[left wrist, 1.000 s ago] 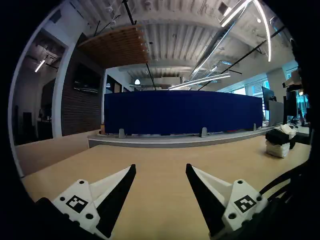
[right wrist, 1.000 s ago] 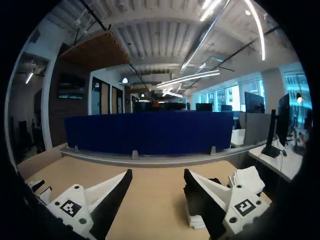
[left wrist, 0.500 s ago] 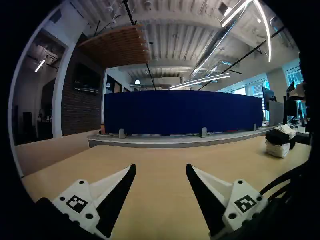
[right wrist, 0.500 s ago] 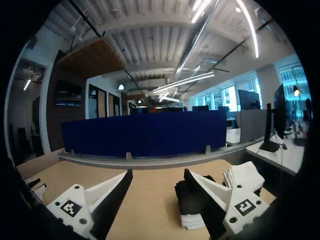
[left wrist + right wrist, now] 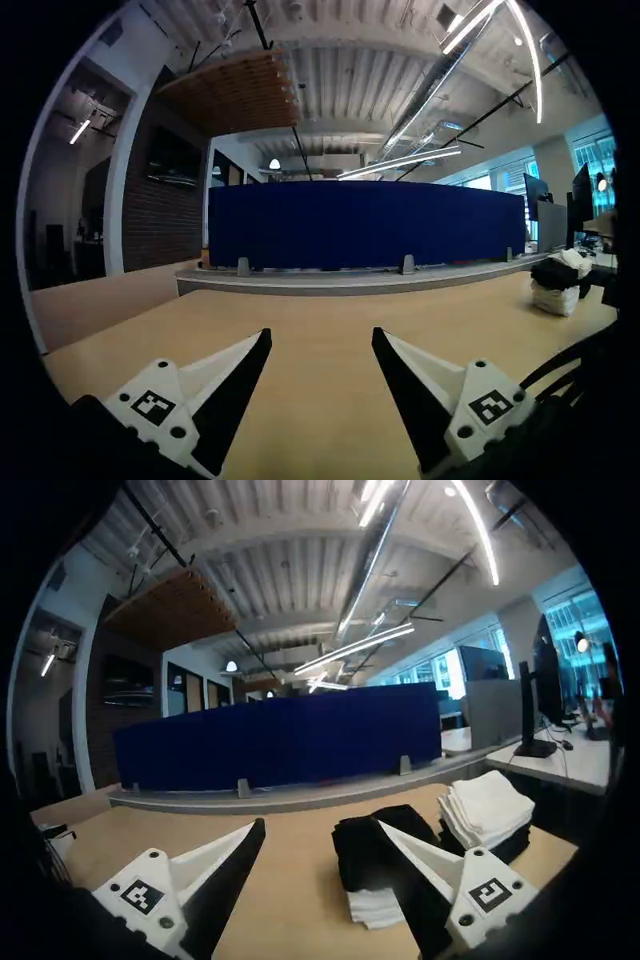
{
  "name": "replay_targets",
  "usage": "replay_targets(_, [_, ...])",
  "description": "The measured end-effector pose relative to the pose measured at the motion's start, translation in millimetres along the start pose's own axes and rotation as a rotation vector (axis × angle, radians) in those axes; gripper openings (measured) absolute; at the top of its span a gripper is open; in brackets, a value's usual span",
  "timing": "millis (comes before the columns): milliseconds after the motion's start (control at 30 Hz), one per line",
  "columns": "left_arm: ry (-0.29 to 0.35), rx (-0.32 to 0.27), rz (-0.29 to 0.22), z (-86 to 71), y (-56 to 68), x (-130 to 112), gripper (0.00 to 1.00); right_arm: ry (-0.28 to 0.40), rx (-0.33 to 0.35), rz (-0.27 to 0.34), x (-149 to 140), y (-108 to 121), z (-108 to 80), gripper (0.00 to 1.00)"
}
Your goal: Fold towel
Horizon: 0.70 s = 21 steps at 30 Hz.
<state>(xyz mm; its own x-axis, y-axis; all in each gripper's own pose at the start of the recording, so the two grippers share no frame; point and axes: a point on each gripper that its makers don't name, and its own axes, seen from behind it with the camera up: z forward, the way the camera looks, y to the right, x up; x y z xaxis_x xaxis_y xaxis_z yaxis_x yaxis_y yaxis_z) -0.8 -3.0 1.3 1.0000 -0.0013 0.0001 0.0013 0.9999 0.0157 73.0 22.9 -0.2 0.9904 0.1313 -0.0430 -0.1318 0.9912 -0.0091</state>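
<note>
In the right gripper view a stack of folded towels lies on the wooden table: black towels (image 5: 370, 850) over white ones (image 5: 376, 904), just ahead and slightly right of my open right gripper (image 5: 316, 826). Its right finger (image 5: 416, 872) overlaps that stack in the picture. A second pile, white towels (image 5: 486, 806) on black, sits beside it to the right. In the left gripper view my left gripper (image 5: 320, 334) stands open and empty above bare tabletop, and the towel piles (image 5: 558, 286) show small at the far right.
The light wooden table (image 5: 336, 320) ends at a grey rail with a blue partition (image 5: 360, 224) behind it. A neighbouring desk with a monitor (image 5: 538, 690) stands to the right. Black cables (image 5: 572, 360) lie at the lower right of the left gripper view.
The right gripper has moved and tilted so the towel stacks have come further into view and shifted left between and behind its fingers. The left gripper has stayed still.
</note>
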Motion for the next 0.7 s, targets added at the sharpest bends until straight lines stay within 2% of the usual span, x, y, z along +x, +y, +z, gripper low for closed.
replay_targets(367, [0.000, 0.000, 0.000, 0.5, 0.2, 0.1, 0.93, -0.016, -0.018, 0.010, -50.2, 11.3, 5.0, 1.00])
replay_targets(700, [0.000, 0.000, 0.000, 0.2, 0.1, 0.0, 0.93, -0.019, -0.010, 0.007, -68.2, 13.2, 4.9, 1.00])
